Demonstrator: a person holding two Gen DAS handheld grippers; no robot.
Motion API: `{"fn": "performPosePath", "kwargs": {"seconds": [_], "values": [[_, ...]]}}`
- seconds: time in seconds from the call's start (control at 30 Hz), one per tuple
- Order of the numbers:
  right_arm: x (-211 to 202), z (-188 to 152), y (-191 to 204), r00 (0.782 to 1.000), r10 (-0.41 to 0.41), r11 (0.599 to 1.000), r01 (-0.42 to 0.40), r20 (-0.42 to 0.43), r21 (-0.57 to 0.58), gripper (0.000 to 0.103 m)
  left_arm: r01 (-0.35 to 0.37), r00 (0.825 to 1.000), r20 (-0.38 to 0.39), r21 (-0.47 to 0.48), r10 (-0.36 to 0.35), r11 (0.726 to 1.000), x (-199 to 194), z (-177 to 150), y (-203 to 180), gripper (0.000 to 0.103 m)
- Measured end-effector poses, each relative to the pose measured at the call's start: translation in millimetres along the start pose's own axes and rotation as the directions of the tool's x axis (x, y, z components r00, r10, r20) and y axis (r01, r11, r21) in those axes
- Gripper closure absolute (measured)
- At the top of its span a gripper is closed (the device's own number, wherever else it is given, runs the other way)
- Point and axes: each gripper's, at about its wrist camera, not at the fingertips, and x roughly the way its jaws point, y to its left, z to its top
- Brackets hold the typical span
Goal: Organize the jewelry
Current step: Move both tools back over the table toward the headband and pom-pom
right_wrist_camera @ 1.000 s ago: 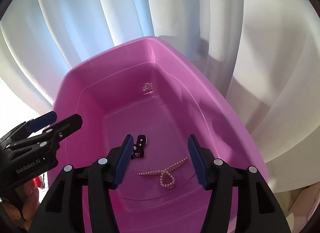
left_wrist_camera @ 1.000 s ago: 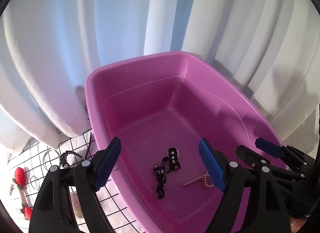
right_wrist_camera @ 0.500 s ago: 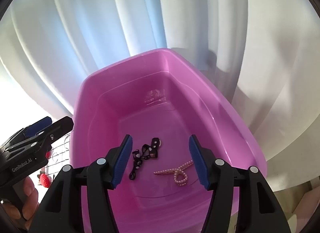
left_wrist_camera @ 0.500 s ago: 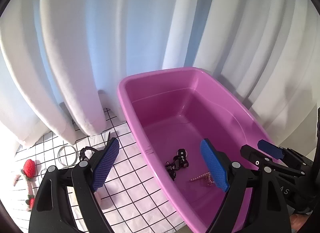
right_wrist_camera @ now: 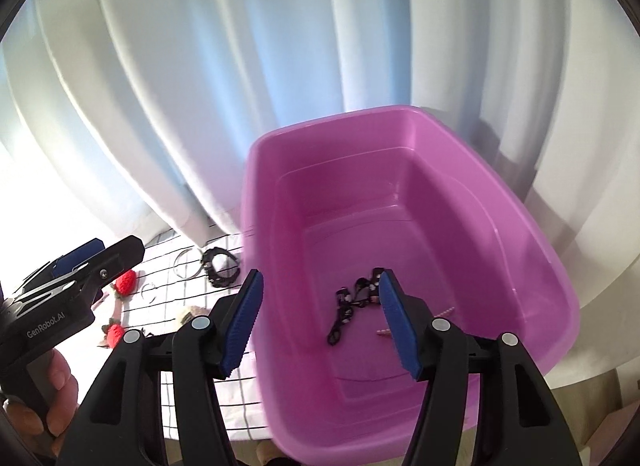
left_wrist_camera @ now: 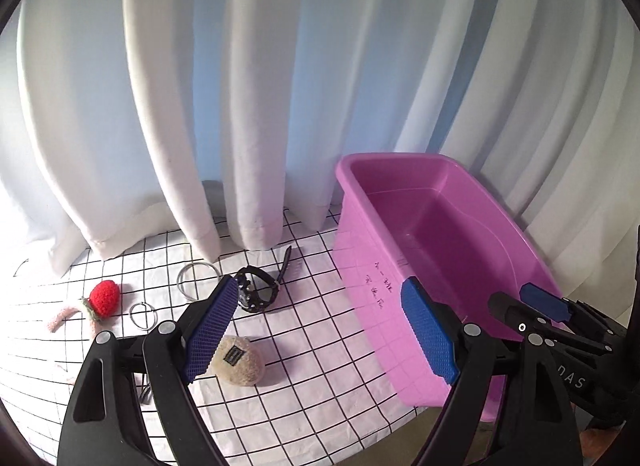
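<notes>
A pink plastic tub (left_wrist_camera: 460, 189) stands on the right of a checked cloth; it also shows in the right wrist view (right_wrist_camera: 400, 121). Inside lie a black strap piece (right_wrist_camera: 352, 302) and a pearl strand (right_wrist_camera: 444, 312), partly hidden by my right finger. On the cloth lie a black watch (left_wrist_camera: 258, 290), a wire bangle (left_wrist_camera: 196, 278), a small ring (left_wrist_camera: 142, 314), a red knitted strawberry (left_wrist_camera: 104, 296) and a beige felt ball (left_wrist_camera: 240, 360). My left gripper (left_wrist_camera: 320, 334) is open and empty above the cloth, left of the tub. My right gripper (right_wrist_camera: 320, 322) is open and empty over the tub's near left rim.
White curtains (left_wrist_camera: 240, 85) hang close behind the cloth and tub. The checked cloth (left_wrist_camera: 312, 386) ends at a table edge in front. A second red strawberry (right_wrist_camera: 114, 334) lies at the left in the right wrist view.
Both grippers pulled back and swung left, away from the tub's inside. The left one now looks over the cloth and its items. Both stayed open and empty.
</notes>
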Motion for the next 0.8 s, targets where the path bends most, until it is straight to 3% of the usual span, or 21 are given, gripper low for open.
{"fn": "performPosePath", "kwargs": {"seconds": [0.43,0.8], "values": [[8,-10,78,0.993,0.117,0.984,-0.119,-0.025,-0.134,0.041,-0.108,0.994,0.019,-0.115,0.111,0.987,-40,-33,75,0.017],[39,-29,120,0.976,0.175,0.965,-0.196,-0.127,-0.174,0.041,-0.277,0.961,-0.064,-0.244,0.270,0.929,-53,-83,164,0.014]]}}
